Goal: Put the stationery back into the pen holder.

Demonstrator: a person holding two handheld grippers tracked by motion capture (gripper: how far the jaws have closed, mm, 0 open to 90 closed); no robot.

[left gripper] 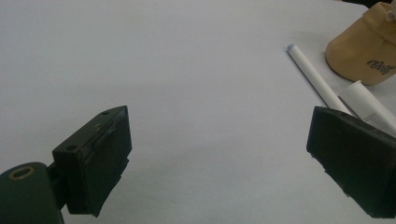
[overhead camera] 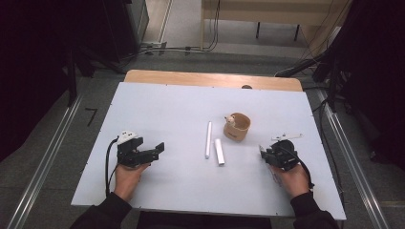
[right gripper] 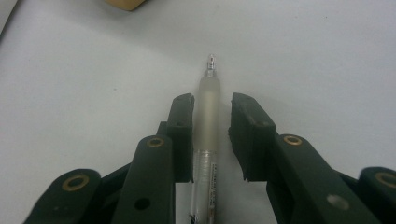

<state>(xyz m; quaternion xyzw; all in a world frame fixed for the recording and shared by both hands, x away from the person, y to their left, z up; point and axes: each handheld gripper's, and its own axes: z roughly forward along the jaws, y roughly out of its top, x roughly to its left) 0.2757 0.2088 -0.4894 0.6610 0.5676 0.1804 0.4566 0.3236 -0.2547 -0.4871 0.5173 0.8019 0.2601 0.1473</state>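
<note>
— Pen (right gripper: 206,122), that's what the right gripper (right gripper: 212,108) has between its jaws, tip pointing away from the hand over the white table (overhead camera: 162,114).

— Clamped on it?

— Hard to say. The barrel lies against one jaw, and there's a sliver of gap at the other. The jaws are narrowed around it; whether they pinch it I cannot tell.

— And the left gripper (overhead camera: 154,149)?

— Spread wide, nothing between the jaws, sitting low over the table's left part with the hand (overhead camera: 127,175) behind it.

— What's in the middle?

— A thin white stick (overhead camera: 208,139) and a shorter white tube (overhead camera: 219,151) just beside it, near a tan cup (overhead camera: 237,127) with a small light figure at its rim.
</note>
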